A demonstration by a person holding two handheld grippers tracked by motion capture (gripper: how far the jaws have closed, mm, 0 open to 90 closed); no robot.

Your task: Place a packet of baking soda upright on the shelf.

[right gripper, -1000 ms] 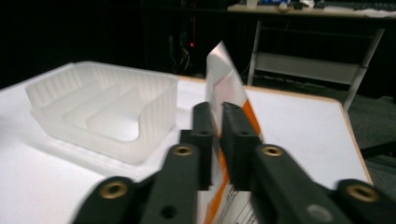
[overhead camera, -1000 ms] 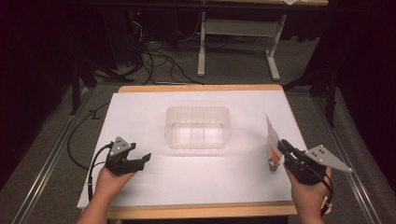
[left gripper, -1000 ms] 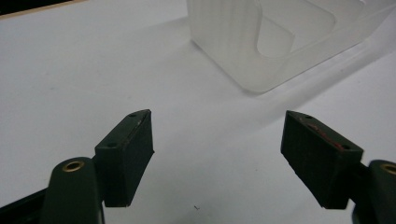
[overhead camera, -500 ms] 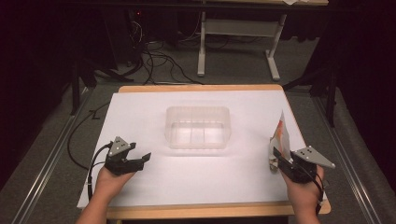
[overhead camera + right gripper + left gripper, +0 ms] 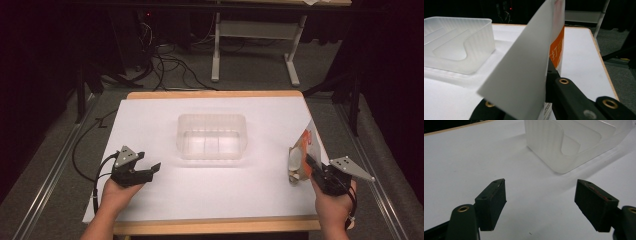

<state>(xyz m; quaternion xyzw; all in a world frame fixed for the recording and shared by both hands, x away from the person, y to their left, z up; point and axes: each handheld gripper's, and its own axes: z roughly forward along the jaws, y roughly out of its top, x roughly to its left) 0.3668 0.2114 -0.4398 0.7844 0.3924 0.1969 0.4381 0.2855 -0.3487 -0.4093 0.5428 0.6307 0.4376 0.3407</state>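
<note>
- Now, over on the right, the right gripper (image 5: 311, 167) has its jaws clamped on a flat packet (image 5: 301, 156), white with an orange panel, held near the right edge of the table (image 5: 210, 225).
- Up close in the right gripper view, the packet (image 5: 524, 72) stands on edge between the two black jaws, its plain white side facing the camera and the orange print with dark characters on the far side.
- From the high view, the packet's lower end sits at or just above the white sheet (image 5: 150, 120); whether it touches, I cannot tell.
- Centre of the sheet: a clear plastic container (image 5: 212, 136), open-topped, with low ridges moulded into its floor. It sits well apart from the packet.
- On the left, the left gripper (image 5: 150, 170) sits low over the sheet in the person's left hand (image 5: 117, 192), jaws wide apart and holding nothing.
- Its own camera shows the left gripper (image 5: 540, 195) pointing towards a rounded corner of the container (image 5: 564, 147), with bare white sheet between the two pads.
- A black cable (image 5: 97, 182) loops out behind the left gripper.
</note>
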